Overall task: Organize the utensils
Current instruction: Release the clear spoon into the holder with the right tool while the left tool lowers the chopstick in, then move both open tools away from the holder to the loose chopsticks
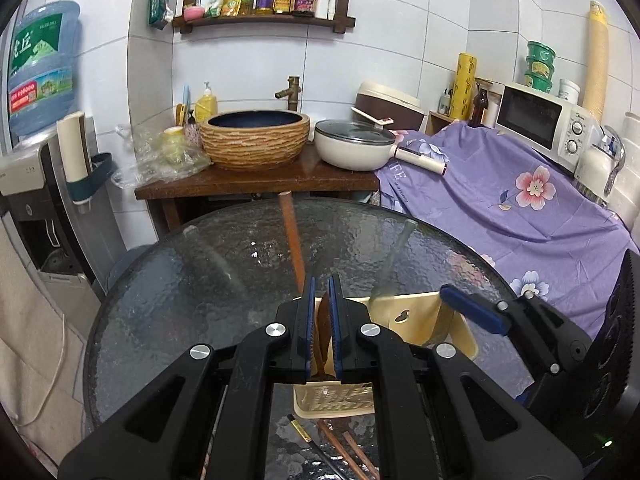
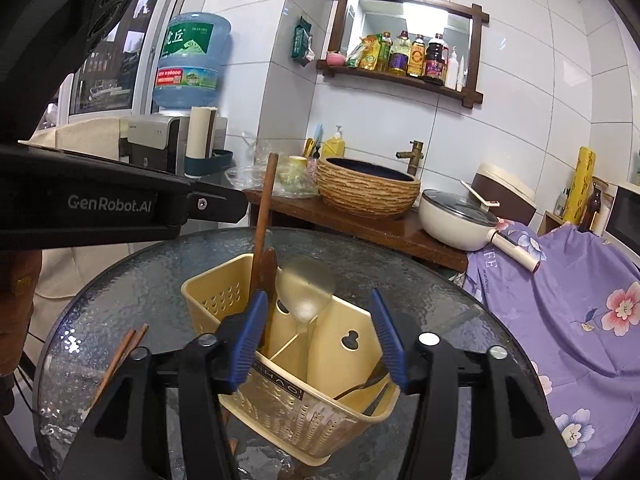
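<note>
A cream plastic utensil caddy point(image 2: 352, 340) with divided compartments stands on the round glass table point(image 2: 132, 288). My left gripper point(image 1: 323, 300) is shut on a brown wooden spoon point(image 1: 292, 236), its bowl between the blue pads, handle pointing up and away; in the right wrist view the wooden spoon point(image 2: 265, 216) stands over the caddy's left compartment. A translucent ladle point(image 2: 306, 292) leans in the caddy. My right gripper point(image 2: 322, 316) is open, its fingers straddling the caddy. Dark utensils point(image 2: 360, 390) lie in the right compartment. Wooden chopsticks point(image 2: 122, 350) lie on the glass to the left.
More chopsticks and a dark stick point(image 1: 344, 450) lie on the glass near the caddy point(image 1: 416, 316). Behind the table stands a wooden counter with a woven basin point(image 1: 254, 138) and a white pan point(image 1: 352, 144). A purple flowered cloth point(image 1: 512, 208) covers the right side.
</note>
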